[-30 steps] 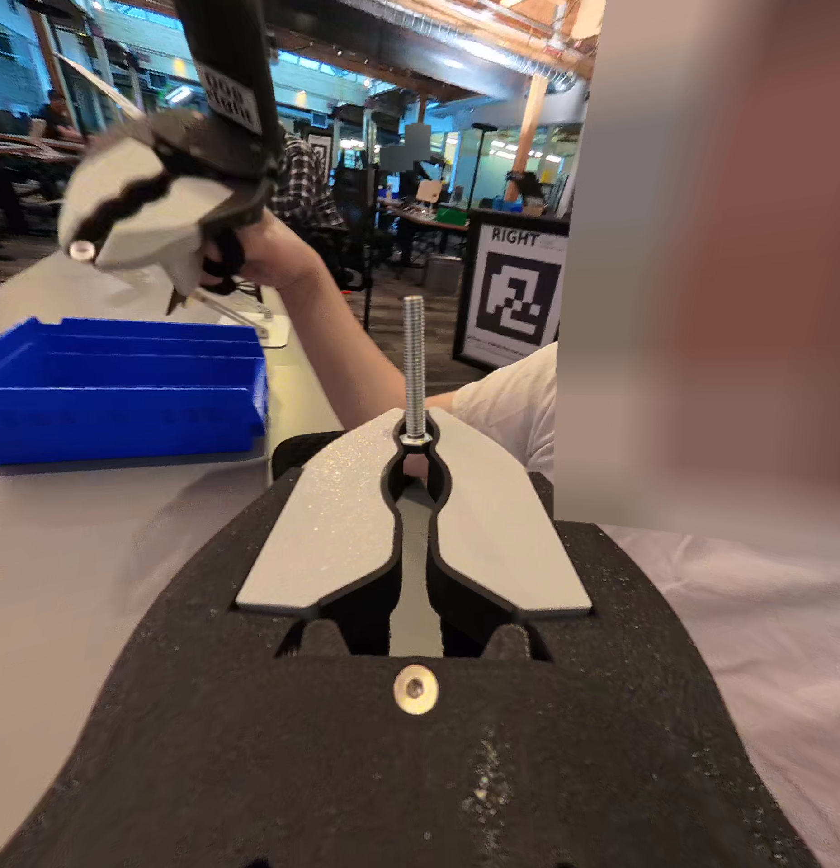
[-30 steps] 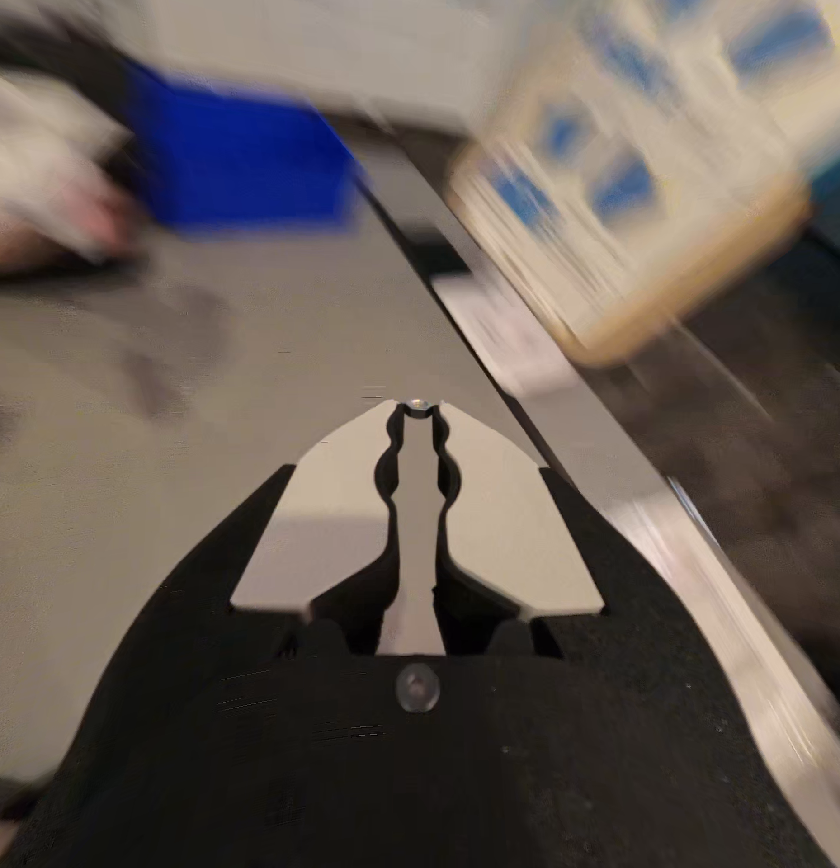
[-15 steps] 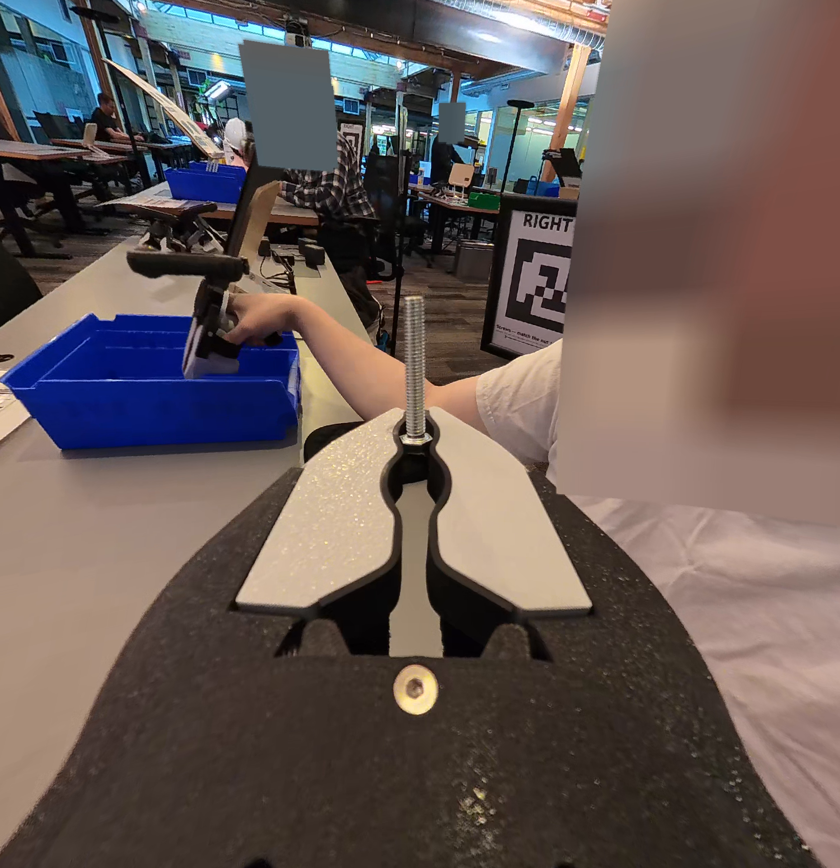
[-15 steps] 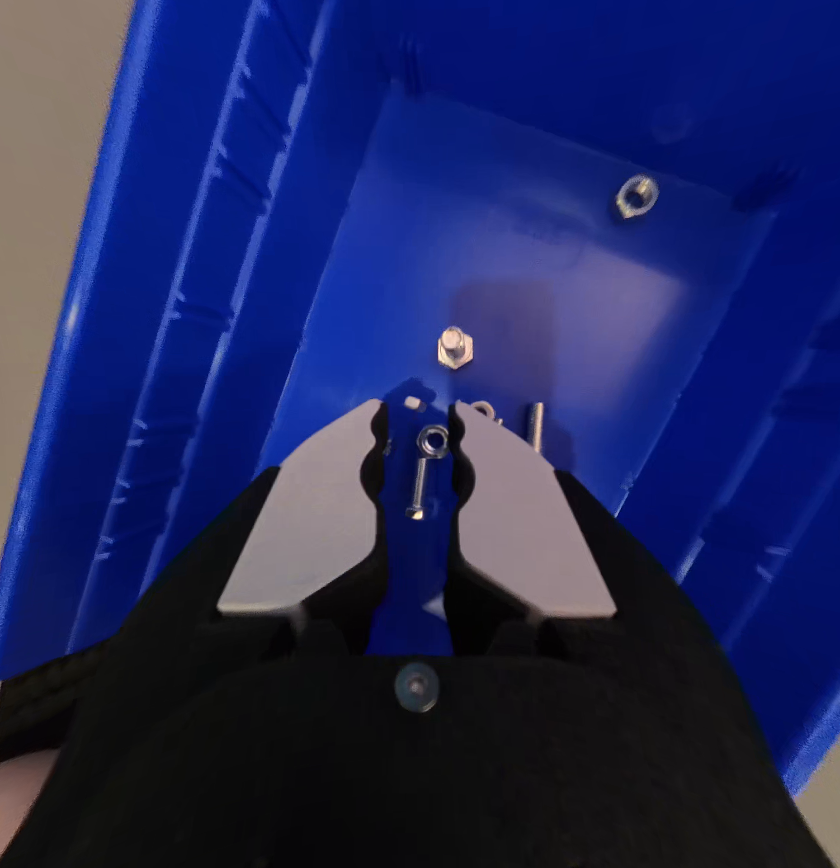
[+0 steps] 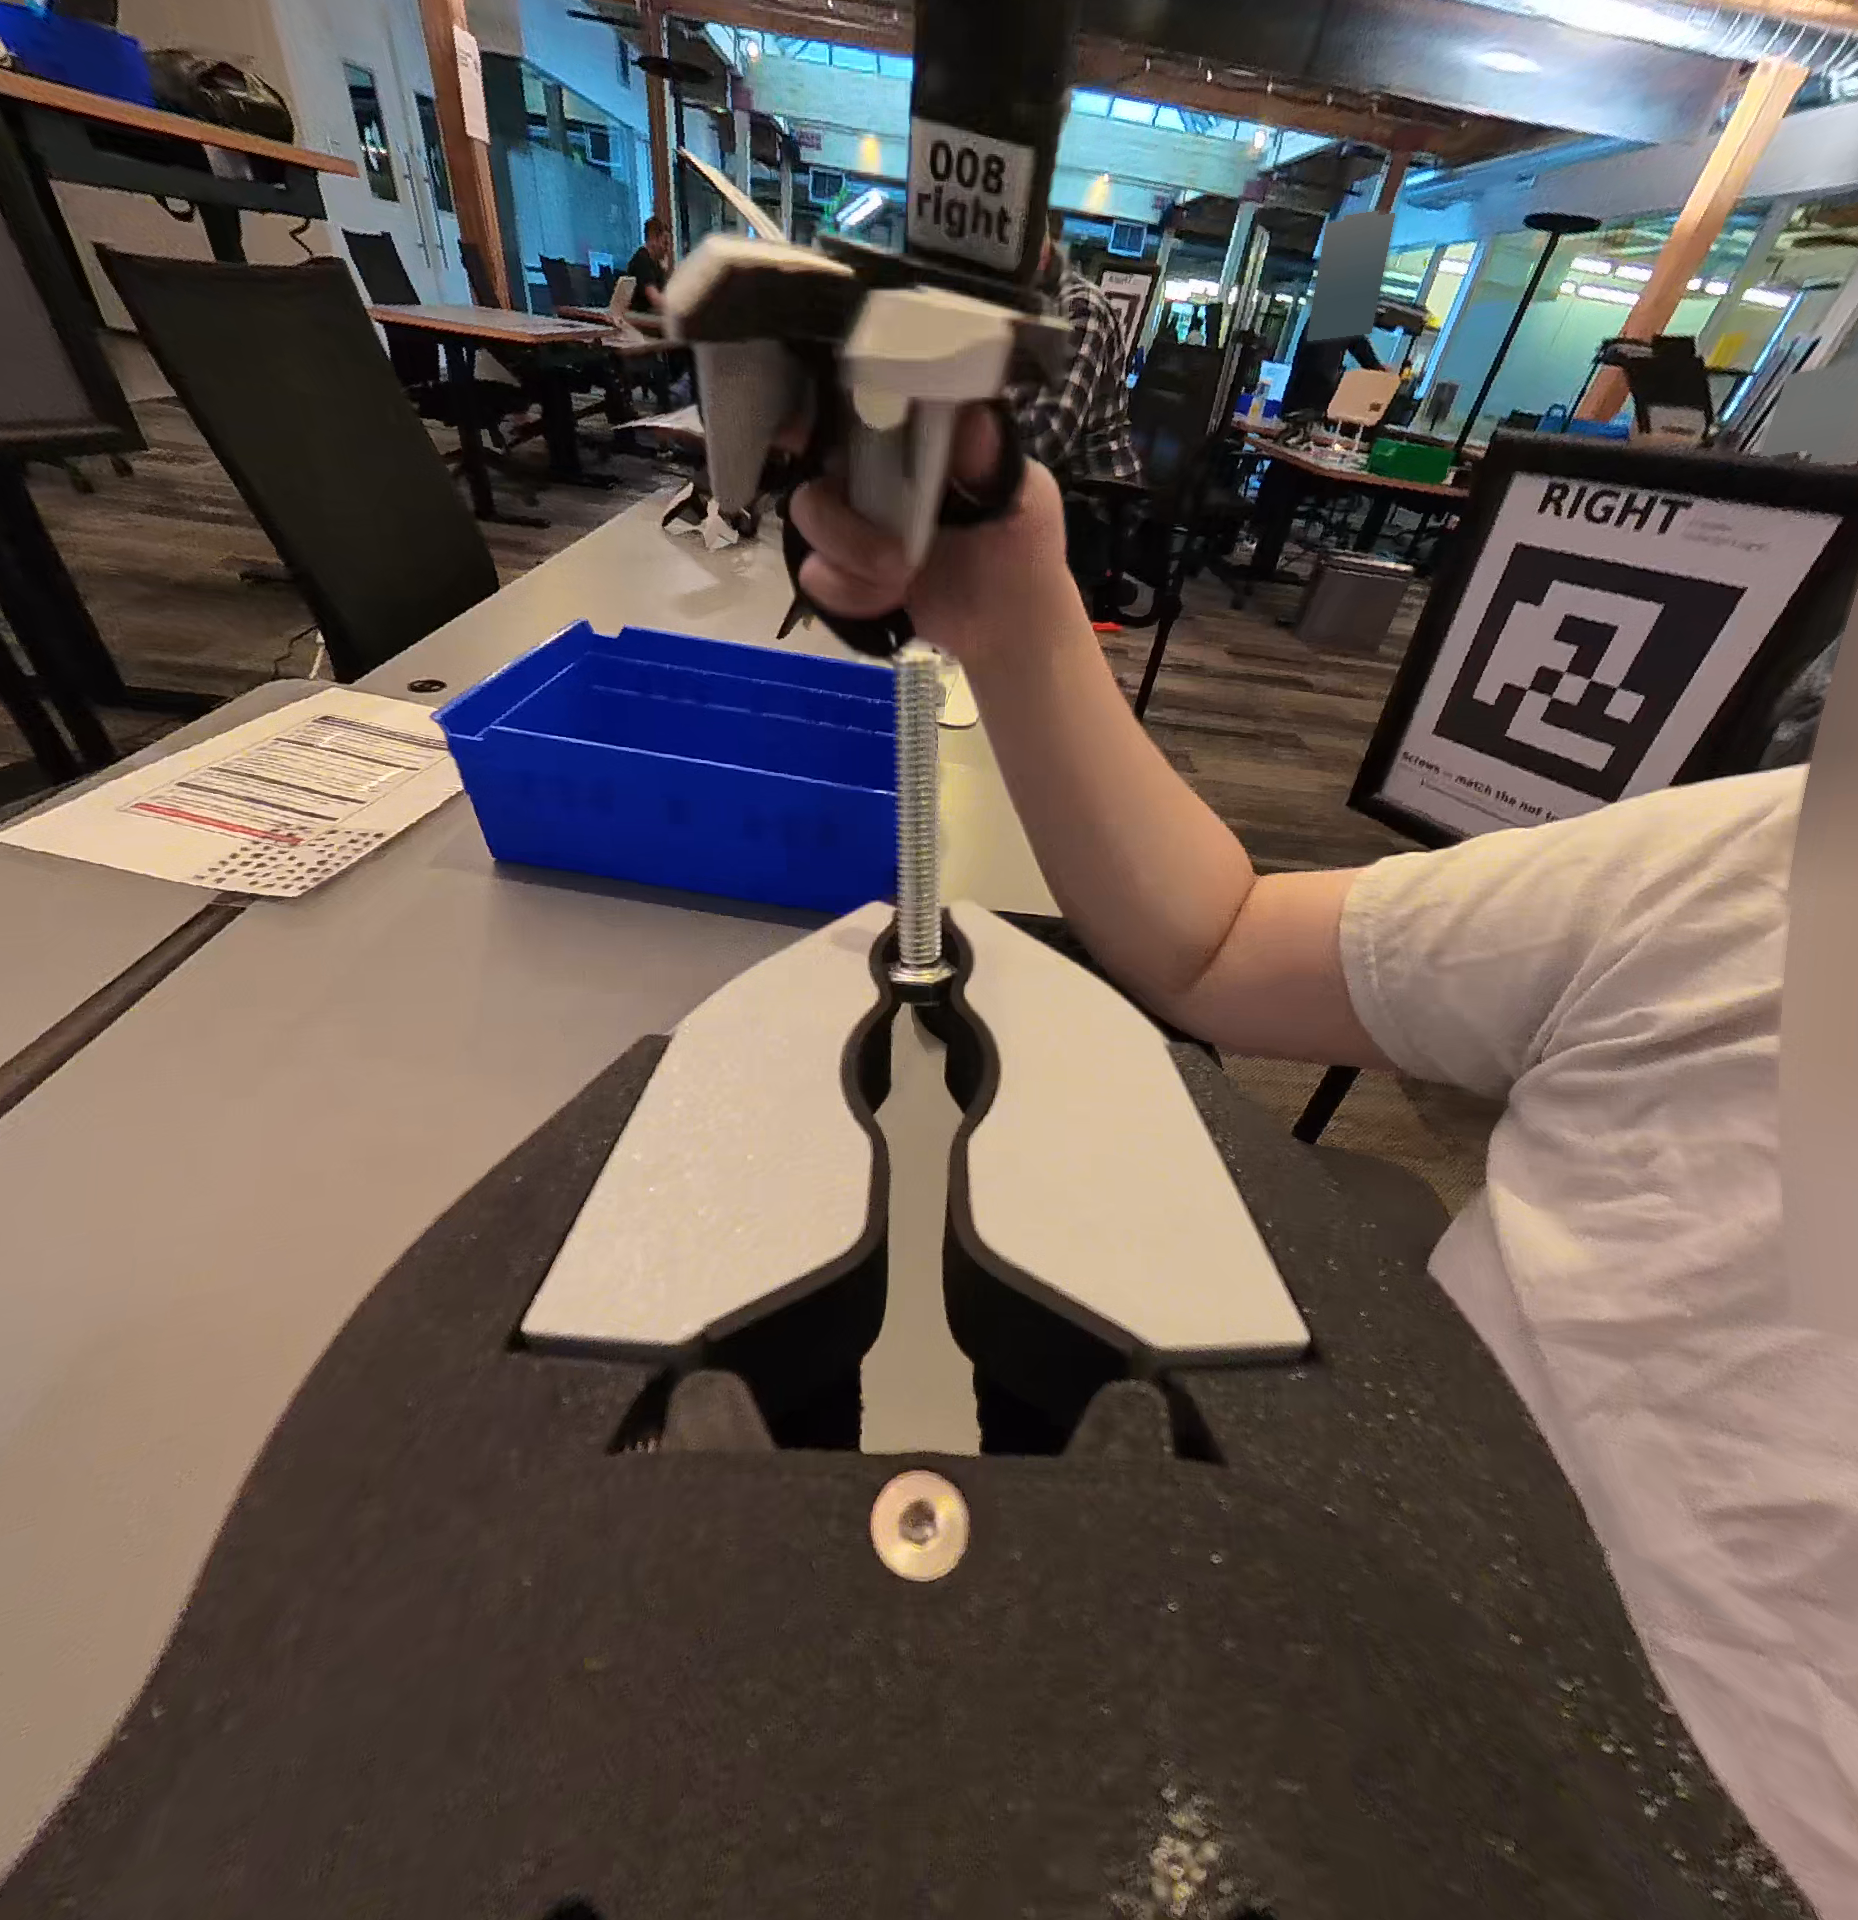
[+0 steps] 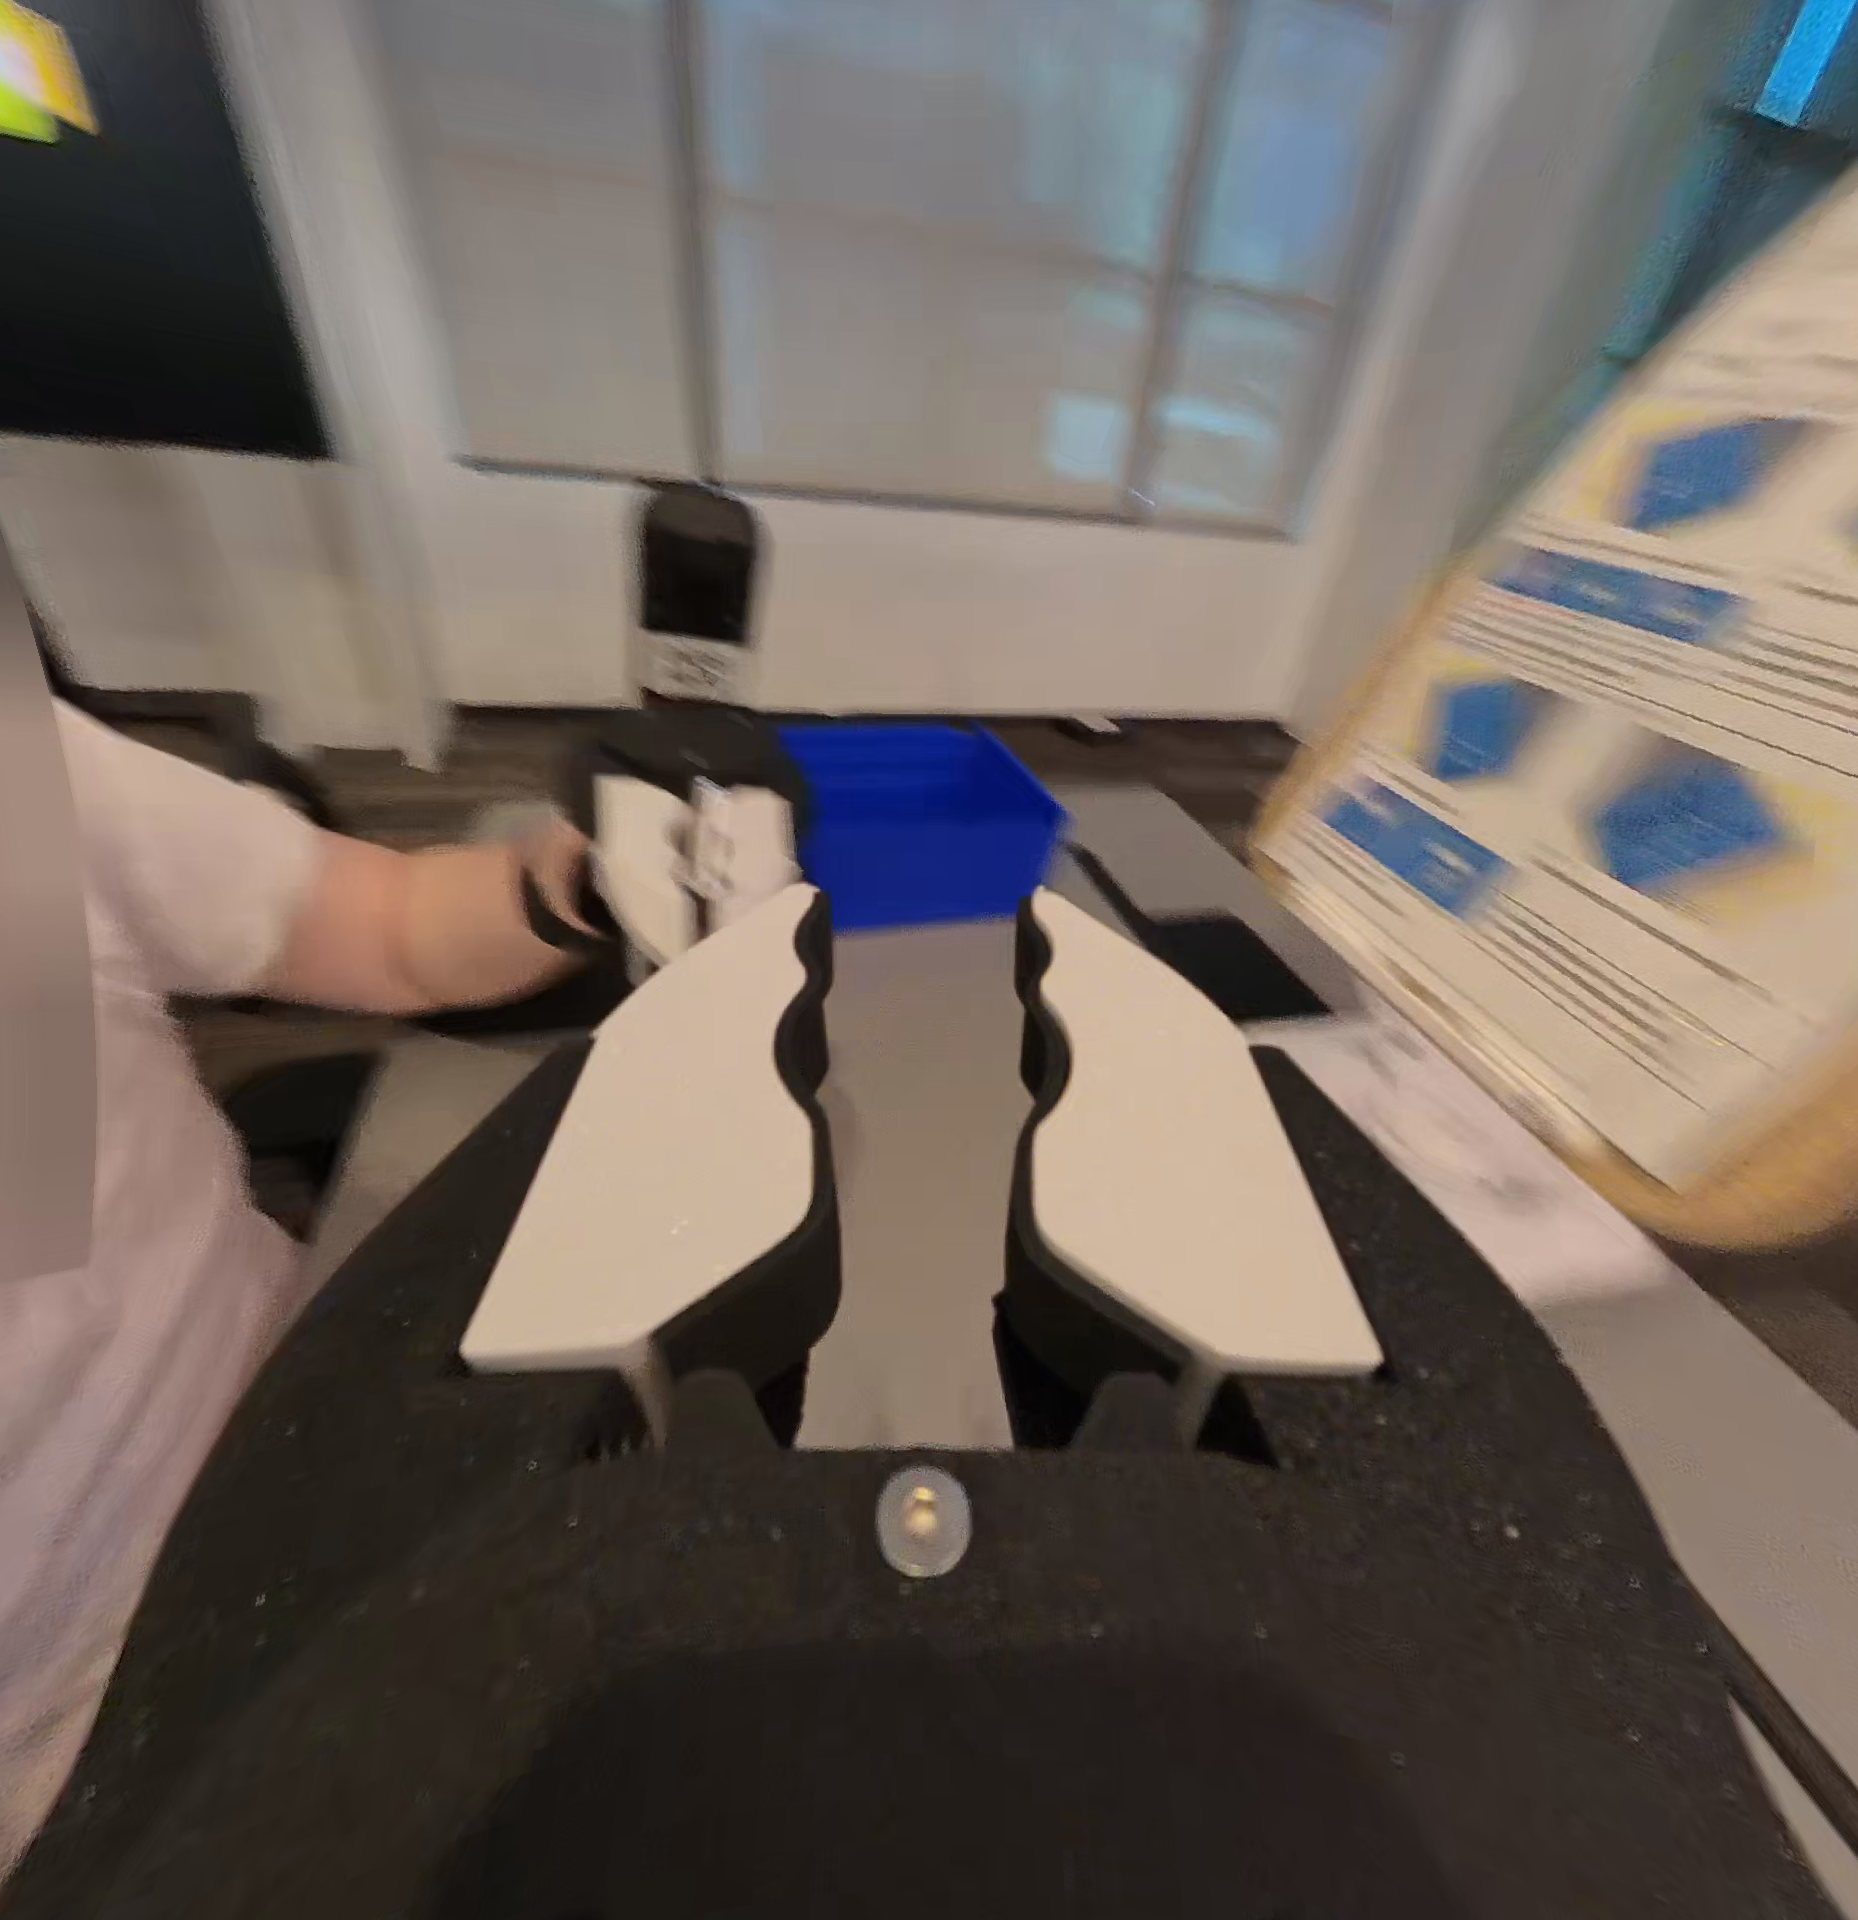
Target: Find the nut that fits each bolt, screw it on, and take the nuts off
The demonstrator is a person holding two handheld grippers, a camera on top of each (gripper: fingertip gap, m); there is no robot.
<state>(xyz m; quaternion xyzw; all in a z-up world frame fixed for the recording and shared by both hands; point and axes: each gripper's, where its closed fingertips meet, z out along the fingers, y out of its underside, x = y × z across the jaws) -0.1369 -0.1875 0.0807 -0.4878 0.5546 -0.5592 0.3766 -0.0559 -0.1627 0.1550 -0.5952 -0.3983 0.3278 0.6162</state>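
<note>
Steel bolt (image 5: pixel 917 821) upright, head between left fingers (image 5: pixel 759 1122)

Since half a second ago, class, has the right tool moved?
Yes. In the left wrist view the right tool has risen out of the blue bin and now hangs open above it.

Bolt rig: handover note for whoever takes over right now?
Left gripper: shut on the long silver threaded bolt, held upright by its head end.
Right gripper: open, empty, raised above the bolt tip.
Blue plastic bin sits on the grey table behind the bolt; its contents are hidden.
Done: bolt held ready, no nut on the visible thread.
Left: fetch a matching nut, screw on, remove.
</note>
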